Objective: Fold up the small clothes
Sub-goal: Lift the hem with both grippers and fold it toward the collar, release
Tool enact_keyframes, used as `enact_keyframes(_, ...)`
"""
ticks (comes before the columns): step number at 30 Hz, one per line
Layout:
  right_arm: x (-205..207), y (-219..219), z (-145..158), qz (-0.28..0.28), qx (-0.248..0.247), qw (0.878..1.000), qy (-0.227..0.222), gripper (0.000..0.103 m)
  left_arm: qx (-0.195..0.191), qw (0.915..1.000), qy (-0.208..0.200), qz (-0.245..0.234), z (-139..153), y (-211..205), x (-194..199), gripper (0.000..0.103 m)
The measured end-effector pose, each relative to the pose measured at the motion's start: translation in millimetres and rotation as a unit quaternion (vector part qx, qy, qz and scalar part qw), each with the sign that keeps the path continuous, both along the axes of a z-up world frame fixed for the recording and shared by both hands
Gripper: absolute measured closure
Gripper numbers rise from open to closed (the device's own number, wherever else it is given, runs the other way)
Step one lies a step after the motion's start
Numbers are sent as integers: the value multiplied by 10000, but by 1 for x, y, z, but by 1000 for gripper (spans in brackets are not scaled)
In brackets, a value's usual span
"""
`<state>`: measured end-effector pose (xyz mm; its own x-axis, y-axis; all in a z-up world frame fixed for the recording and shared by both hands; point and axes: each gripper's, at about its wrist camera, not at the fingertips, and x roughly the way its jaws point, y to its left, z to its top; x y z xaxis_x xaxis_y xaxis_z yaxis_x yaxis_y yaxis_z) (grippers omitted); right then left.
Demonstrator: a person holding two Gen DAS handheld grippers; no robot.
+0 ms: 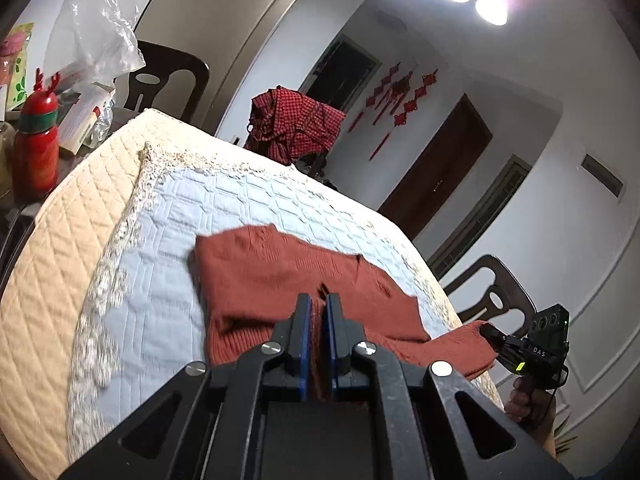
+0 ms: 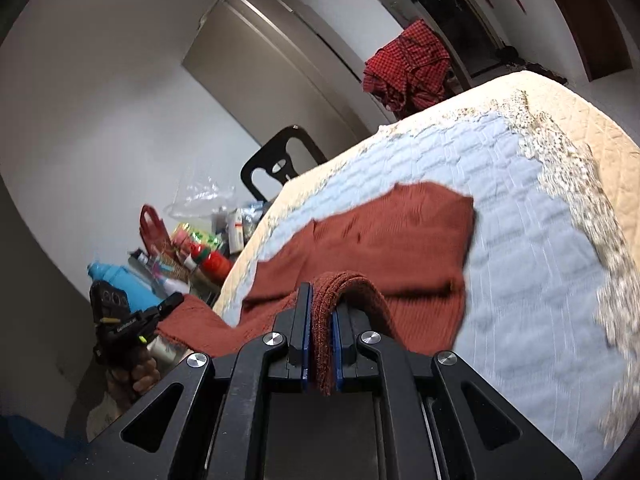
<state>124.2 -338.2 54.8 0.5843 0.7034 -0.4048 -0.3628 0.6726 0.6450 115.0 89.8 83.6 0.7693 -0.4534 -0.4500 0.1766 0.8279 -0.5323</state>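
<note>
Gripping the rust-red knit garment (image 1: 280,280) along its near edge, I have both tools clamped on it. My left gripper (image 1: 318,300) has its blue pads pressed together with a thin fold of the knit caught between them. My right gripper (image 2: 322,292) is likewise clenched, and a thick rolled hem of the same cloth loops over its right finger and hangs down in the gap.

I take the quilted bed cover (image 1: 160,216) as my landmark. The garment lies on its pale blue middle panel, toward the near side. The far part of the cloth rests flat on the quilt, while the near edge is lifted off it and stretched between my two tools. In the left wrist view my right gripper (image 1: 490,334) shows off the quilt's near right corner, pinching the end of the cloth, with my hand (image 1: 528,400) on the grip below. In the right wrist view my left gripper (image 2: 176,300) shows off the near left edge, holding the other end.

Beyond the far edge of the quilt a red checked shirt (image 1: 292,124) hangs in a heap. A dark chair (image 1: 168,80) stands at the quilt's far left corner. Beside the left edge stands a red bottle (image 1: 36,148) with a green band and small antlers, among clutter, with a clear plastic bag (image 1: 92,32) above.
</note>
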Motion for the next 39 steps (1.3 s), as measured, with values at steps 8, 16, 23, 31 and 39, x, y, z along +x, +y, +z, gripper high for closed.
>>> enact_keyframes(8,66,3,-19,-218,101,9989,398,95,8,9978,641,161,-27,5,61,94)
enact_keyframes(16,109,6,-35,-311,142,9962,795,95,-27,9945,1015,258,-43,6,98,94)
enact_keyframes(23,138,2,-40,-463,303,9935,993,95,-33,9923,1202,300,-45,7,134,94)
enact_keyframes(31,181,4,-74,-732,409,9819,1699,94,62,9869,1585,290,-65,6,169,94)
enact_keyframes(39,192,12,-69,-662,231,9845,1609,93,62,9852,1691,264,-72,11,181,90)
